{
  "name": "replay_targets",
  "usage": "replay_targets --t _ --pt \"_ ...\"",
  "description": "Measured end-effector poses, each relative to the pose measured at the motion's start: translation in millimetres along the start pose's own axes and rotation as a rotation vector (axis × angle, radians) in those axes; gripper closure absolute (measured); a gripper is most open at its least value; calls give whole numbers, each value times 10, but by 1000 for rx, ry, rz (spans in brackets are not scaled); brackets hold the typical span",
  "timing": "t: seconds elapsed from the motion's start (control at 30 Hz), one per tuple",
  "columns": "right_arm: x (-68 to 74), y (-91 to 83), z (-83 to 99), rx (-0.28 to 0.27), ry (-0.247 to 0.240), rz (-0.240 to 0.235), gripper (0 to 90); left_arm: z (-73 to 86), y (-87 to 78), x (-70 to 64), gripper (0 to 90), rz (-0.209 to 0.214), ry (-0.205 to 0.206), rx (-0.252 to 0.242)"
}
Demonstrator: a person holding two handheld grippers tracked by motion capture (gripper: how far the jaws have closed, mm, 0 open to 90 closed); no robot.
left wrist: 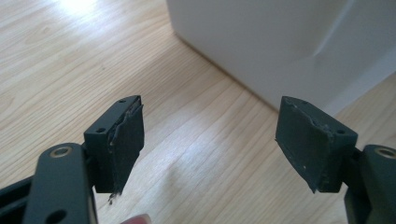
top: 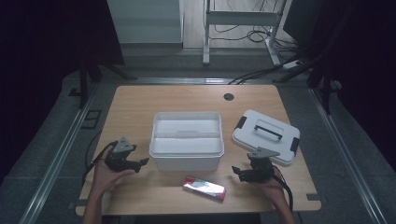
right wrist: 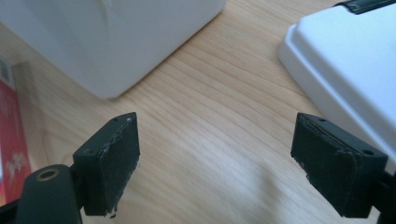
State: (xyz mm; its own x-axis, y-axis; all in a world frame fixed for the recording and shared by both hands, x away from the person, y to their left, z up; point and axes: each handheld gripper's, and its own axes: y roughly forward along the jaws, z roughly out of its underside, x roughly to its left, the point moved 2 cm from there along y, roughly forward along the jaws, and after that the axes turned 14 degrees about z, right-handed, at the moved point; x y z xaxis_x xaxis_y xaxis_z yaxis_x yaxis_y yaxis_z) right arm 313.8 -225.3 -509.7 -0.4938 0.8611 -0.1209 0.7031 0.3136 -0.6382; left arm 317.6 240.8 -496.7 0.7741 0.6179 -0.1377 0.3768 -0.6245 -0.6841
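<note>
One white box (top: 186,140) mid-counter (top: 140,100), one lid (top: 266,136) to its right, one red packet (top: 204,187) in front, long axis left-right, slightly tilted, between left gripper (top: 142,164) and right gripper (top: 236,172), both wide open, empty

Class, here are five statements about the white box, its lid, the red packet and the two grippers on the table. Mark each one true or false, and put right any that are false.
1. The white box stands open, with no lid on it. True.
2. The lid lies to the left of the box. False: it lies on the table to the right of the box, with its black handle facing up.
3. The red packet lies inside the box. False: it lies on the table in front of the box.
4. The left gripper is open and holds nothing. True.
5. The right gripper is shut on the lid. False: its jaws stand apart, with nothing between them.
</note>
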Motion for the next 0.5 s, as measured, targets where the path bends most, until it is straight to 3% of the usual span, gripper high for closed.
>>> replay_targets --t 0.2,0.5 --pt "-115 -77 28 -53 27 -20 169 -6 -8 -20 241 16 -7 -21" --pt "-95 -61 16 -62 28 -12 196 -5 -25 -46 244 28 -2 -40"
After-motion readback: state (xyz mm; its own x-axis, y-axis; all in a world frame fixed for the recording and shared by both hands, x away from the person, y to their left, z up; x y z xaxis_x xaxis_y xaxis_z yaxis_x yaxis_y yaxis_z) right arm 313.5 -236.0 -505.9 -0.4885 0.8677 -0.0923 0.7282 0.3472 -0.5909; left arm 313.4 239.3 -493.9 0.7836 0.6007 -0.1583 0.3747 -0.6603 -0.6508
